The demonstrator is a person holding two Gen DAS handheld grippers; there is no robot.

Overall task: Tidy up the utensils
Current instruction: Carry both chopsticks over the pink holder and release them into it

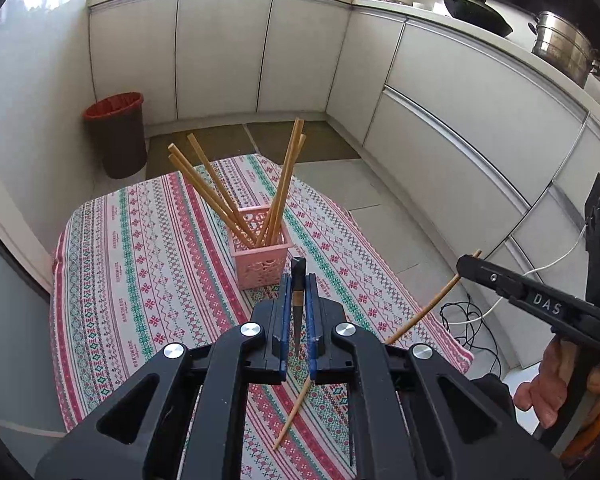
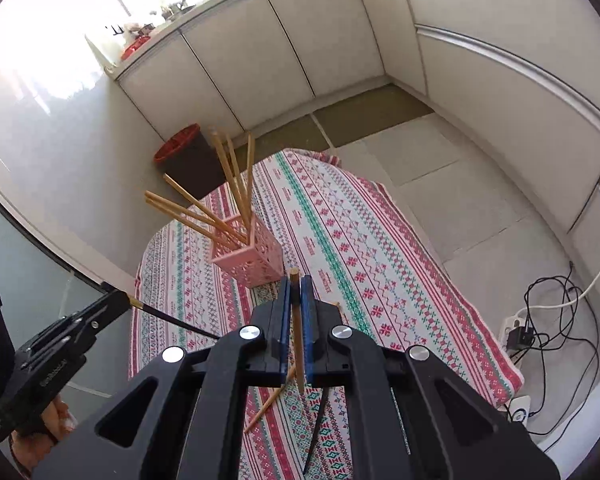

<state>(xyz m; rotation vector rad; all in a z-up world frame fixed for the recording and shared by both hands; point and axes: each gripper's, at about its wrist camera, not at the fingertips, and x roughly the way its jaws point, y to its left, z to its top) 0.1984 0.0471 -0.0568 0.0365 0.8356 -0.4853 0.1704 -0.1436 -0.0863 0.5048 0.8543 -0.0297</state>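
Pink plastic, pierced like lattice, makes up the square basket [image 1: 262, 258] standing on the patterned tablecloth [image 1: 140, 280], and every place below is told from it. Several bamboo chopsticks [image 1: 216, 192] stand inside it, fanned out and leaning over its rim.

Just in front of the basket, the left gripper [image 1: 299, 292] has its blue pads pressed tight on a black chopstick [image 1: 298, 312], which has a tan band and lies along the fingers with its blunt end toward the basket.

The right gripper [image 2: 296, 296] is likewise clamped narrow on a bamboo chopstick [image 2: 298, 344], its square end poking out toward the basket; seen from the left wrist, this gripper is well off to the basket's right.

Two more pieces lie loose on the cloth on the near side of the basket: a bamboo chopstick [image 2: 270, 400] and a dark chopstick [image 2: 316, 432].
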